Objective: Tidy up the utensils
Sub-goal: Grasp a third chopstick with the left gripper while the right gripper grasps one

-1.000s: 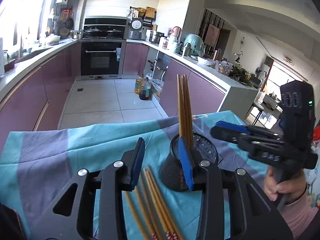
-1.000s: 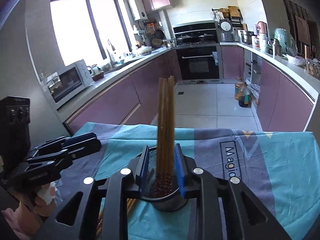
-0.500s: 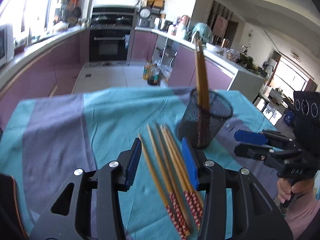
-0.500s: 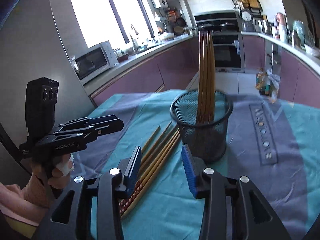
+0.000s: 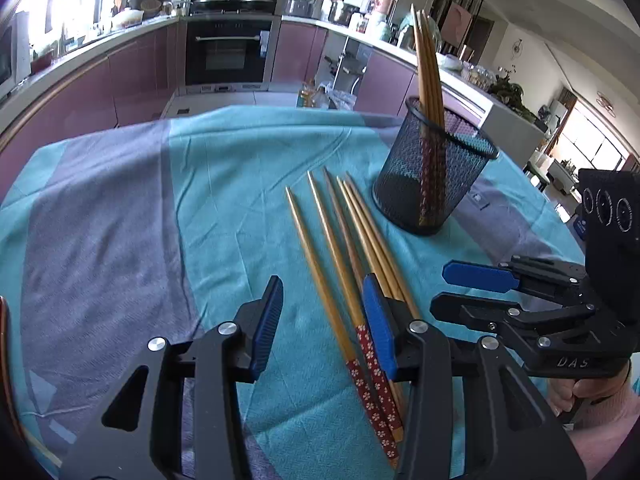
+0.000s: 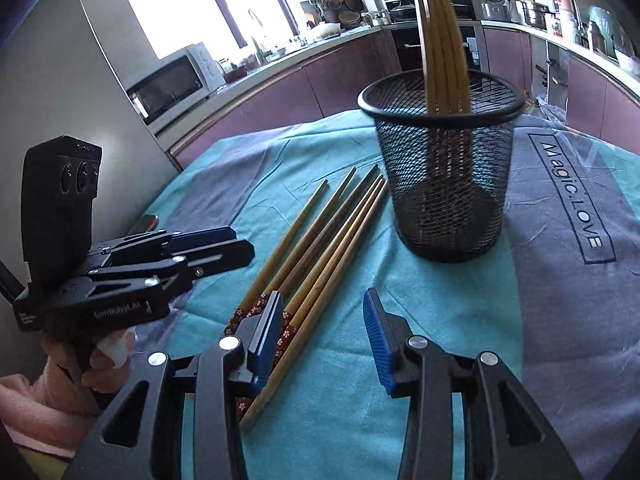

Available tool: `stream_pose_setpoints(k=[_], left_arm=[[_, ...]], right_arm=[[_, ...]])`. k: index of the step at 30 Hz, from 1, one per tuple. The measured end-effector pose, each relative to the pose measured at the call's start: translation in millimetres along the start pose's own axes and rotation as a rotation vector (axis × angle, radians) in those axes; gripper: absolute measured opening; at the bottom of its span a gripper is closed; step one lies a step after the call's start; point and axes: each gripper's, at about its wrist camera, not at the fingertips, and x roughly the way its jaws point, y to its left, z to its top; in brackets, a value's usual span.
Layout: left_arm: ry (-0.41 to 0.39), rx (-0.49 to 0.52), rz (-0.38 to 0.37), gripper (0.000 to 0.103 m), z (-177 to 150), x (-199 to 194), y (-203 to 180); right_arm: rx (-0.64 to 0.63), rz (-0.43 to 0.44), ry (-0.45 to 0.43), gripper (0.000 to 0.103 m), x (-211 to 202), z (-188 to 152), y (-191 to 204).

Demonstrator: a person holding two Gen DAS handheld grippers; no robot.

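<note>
Lying loose beside mesh cup [image 5: 434, 184]: chopsticks [image 5: 340, 256]

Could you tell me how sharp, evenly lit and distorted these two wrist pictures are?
Left wrist view: sharp on the loose chopsticks and mesh cup; strong fisheye bends the counters; dark vignette in the corners; the far windows blow out. Right wrist view: equally sharp, the kitchen window is overexposed, and the cup casts a soft shadow on the cloth.
</note>
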Motion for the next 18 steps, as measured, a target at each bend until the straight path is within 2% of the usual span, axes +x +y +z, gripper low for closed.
stream_pose_setpoints(k=[7,13,18], left_arm=[[0.043,0.003,0.021,0.04,-3,16,0],[0.059,0.009,0.029,0.032,-4,22,0],[0.068,0.026,0.036,0.03,-3,23,0]], right_arm=[[-0.034,-0.055,0.027,0.039,13,-1,6],[-0.055,-0.089,0.04,0.037,15,-1,5],[-0.056,-0.115,0.056,0.032,11,-2,-1]])
